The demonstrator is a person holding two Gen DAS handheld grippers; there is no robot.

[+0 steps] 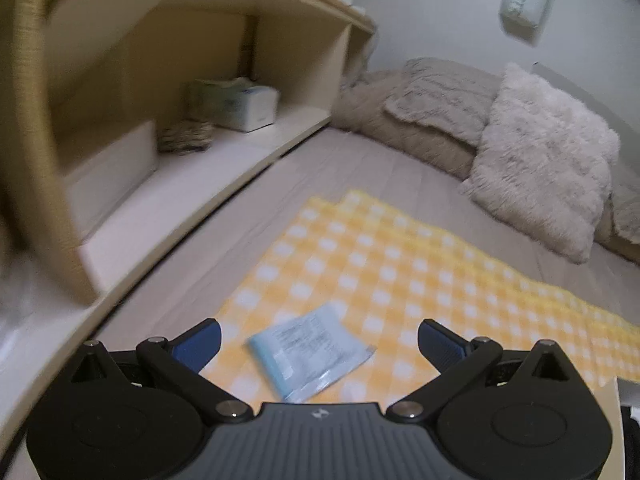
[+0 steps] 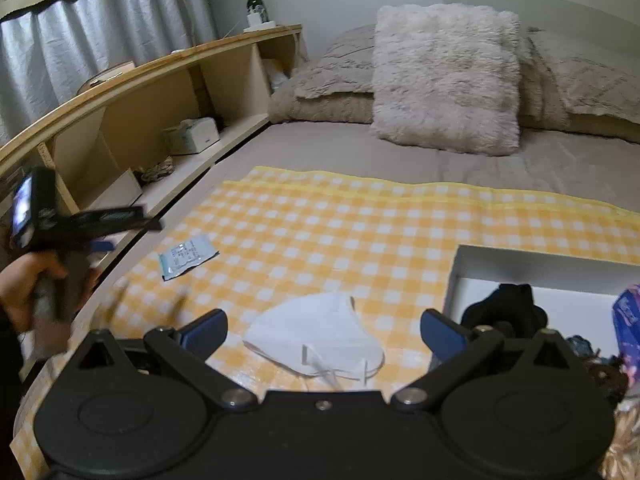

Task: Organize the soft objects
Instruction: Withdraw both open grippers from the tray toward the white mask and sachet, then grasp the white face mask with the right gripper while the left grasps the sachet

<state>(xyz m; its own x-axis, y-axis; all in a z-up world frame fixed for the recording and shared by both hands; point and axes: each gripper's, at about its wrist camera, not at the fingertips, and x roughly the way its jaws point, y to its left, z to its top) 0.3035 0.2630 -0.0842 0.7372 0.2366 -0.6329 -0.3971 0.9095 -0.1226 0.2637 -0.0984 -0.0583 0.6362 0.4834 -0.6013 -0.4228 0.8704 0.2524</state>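
A pale blue sealed packet [image 1: 310, 354] lies on the yellow checked cloth [image 1: 400, 272], between and just ahead of my open left gripper [image 1: 320, 340]. In the right wrist view the same packet [image 2: 187, 257] lies at the cloth's left side. A white folded face mask [image 2: 320, 336] rests on the cloth [image 2: 360, 232] directly between the fingers of my open right gripper [image 2: 324, 330], which holds nothing. The left gripper [image 2: 100, 224], blurred and held by a hand [image 2: 24, 284], hovers left of the packet.
A white box [image 2: 520, 272] at the right holds a black soft item [image 2: 504, 308] and patterned fabrics [image 2: 628, 320]. A wooden shelf [image 1: 192, 92] with a tissue box [image 1: 236, 104] runs along the left. A fluffy pillow [image 2: 444, 76] and beige bedding [image 2: 580, 76] lie behind.
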